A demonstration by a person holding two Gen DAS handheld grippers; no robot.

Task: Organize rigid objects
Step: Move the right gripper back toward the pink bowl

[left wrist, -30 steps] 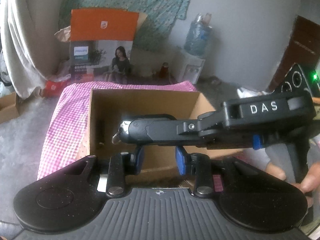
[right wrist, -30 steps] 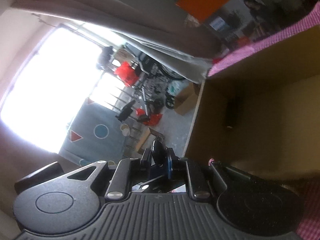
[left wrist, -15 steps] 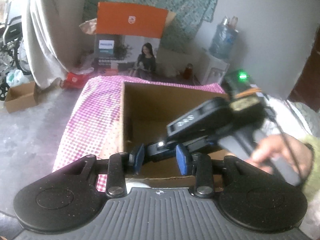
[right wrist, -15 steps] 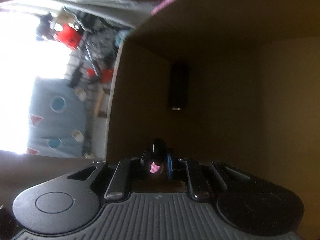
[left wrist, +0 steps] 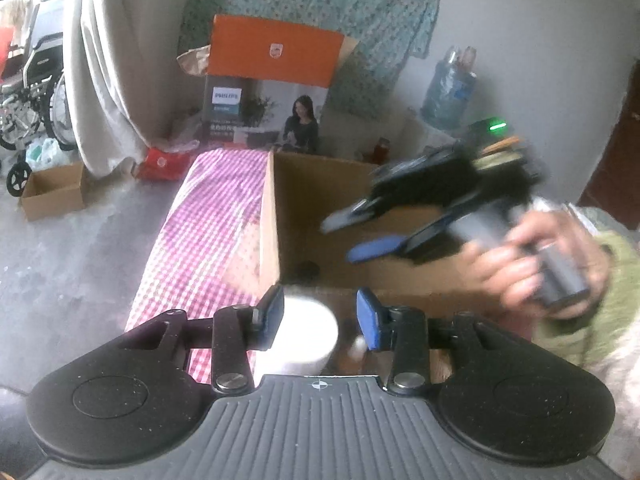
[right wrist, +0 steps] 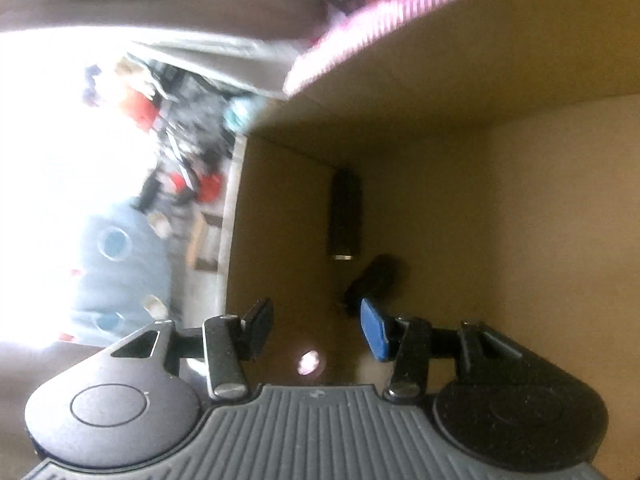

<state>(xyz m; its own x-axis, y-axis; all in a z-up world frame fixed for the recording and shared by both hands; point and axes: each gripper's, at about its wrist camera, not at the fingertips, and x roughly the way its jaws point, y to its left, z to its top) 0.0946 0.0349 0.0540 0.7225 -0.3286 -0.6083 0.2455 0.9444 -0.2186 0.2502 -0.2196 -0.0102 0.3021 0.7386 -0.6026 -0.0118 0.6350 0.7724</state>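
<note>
An open cardboard box [left wrist: 276, 216] stands on the pink checked cloth [left wrist: 208, 216]. My right gripper [left wrist: 360, 236] hangs open over the box, blurred; in its own view its gripper [right wrist: 316, 324] is open and empty. Inside the box lie a dark cylinder [right wrist: 345, 220] and a small black key-fob-like object [right wrist: 374, 280], which shows as a dark spot in the left wrist view [left wrist: 307, 269]. My left gripper [left wrist: 320, 316] is open in front of the box, with a white round object [left wrist: 300, 336] below and between its fingers, not gripped.
An orange and grey Philips carton [left wrist: 272, 88] stands behind the table. A water bottle on a dispenser [left wrist: 450, 88] is at the back right, a curtain [left wrist: 116, 60] and a wheelchair [left wrist: 28, 92] at the left. A small cardboard box [left wrist: 52, 192] sits on the floor.
My right gripper held the black key fob over the box, has opened, and the fob now lies on the box floor. My left gripper has pulled back and stayed open.
</note>
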